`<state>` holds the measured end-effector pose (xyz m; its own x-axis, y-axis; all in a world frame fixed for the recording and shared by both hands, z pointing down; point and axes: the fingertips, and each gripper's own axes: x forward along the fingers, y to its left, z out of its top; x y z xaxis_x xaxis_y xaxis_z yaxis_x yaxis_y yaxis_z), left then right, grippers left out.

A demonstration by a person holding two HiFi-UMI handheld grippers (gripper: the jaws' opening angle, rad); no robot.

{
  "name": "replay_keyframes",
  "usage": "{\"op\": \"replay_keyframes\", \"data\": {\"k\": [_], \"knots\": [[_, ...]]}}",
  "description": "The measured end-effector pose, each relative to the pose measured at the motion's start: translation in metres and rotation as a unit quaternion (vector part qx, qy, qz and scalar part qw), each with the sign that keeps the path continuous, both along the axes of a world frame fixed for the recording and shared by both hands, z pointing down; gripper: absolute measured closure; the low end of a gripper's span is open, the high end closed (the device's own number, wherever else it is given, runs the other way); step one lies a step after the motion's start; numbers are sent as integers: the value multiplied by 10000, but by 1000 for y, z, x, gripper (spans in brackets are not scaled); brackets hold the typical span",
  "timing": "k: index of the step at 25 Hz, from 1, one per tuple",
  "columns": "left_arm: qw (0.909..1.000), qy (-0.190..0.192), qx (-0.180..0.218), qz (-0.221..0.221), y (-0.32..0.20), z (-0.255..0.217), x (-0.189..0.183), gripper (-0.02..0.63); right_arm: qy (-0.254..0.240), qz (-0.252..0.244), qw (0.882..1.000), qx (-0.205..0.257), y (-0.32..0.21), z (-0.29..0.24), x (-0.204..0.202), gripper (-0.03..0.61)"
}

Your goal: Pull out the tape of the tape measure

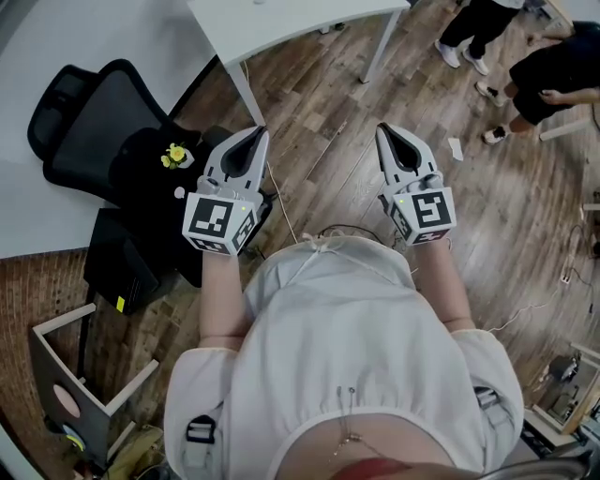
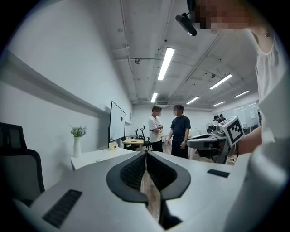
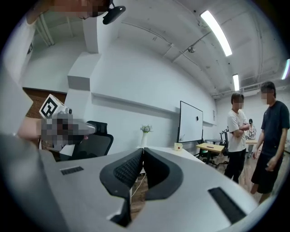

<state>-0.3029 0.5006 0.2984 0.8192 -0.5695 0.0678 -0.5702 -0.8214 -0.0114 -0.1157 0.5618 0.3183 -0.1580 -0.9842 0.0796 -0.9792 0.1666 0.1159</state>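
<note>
The left grey two-jaw tool (image 1: pixel 254 136) and the right grey two-jaw tool (image 1: pixel 388 133) are pointing level, jaws pressed together and gripping nothing, hovering above the brown wood-plank floor (image 1: pixel 328 178) near a white surface (image 1: pixel 281 23). The tape measure is showing in no view.

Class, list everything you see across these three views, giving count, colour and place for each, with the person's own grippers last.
Table: one, white, by the wall ahead.
Office chair: one, black, at the head view's left.
Vase of flowers: one, white, on the table.
Whiteboard: one, white, beyond the table.
Standing people: two, one in a white top, one in a dark top, across the room.
Floor: brown wood planks, underfoot.
Tape measure: none in view.
Left gripper: one, grey, jaws shut, nothing held.
Right gripper: one, grey, jaws shut, nothing held.
</note>
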Motion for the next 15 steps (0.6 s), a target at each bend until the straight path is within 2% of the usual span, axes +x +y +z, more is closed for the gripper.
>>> {"op": "replay_keyframes", "data": {"k": [1, 2, 3, 4, 5, 8, 15], "knots": [[10000, 51, 5, -7, -1, 1, -1, 591, -33, 65, 10000, 54, -2, 0, 1, 576], [9999, 101, 22, -29, -4, 2, -1, 573, -36, 113, 9999, 91, -5, 0, 3, 540], [9999, 136, 43, -56, -6, 3, -1, 474, -23, 115, 9999, 94, -9, 0, 4, 384], [9998, 146, 51, -90, -10, 4, -1, 311, -10, 96, 9999, 69, -13, 2, 5, 240], [9998, 140, 36, -157, -14, 7, -2, 276, 0, 94, 10000, 33, -17, 4, 6, 192], [9986, 152, -110, -496, -28, 15, -10, 272, 14, 74, 9999, -111, -27, 10, 12, 165], [9948, -79, -338, -961, -62, 45, -7, 273, 2, -327, 9988, -363, -74, 34, 26, 164]]}}
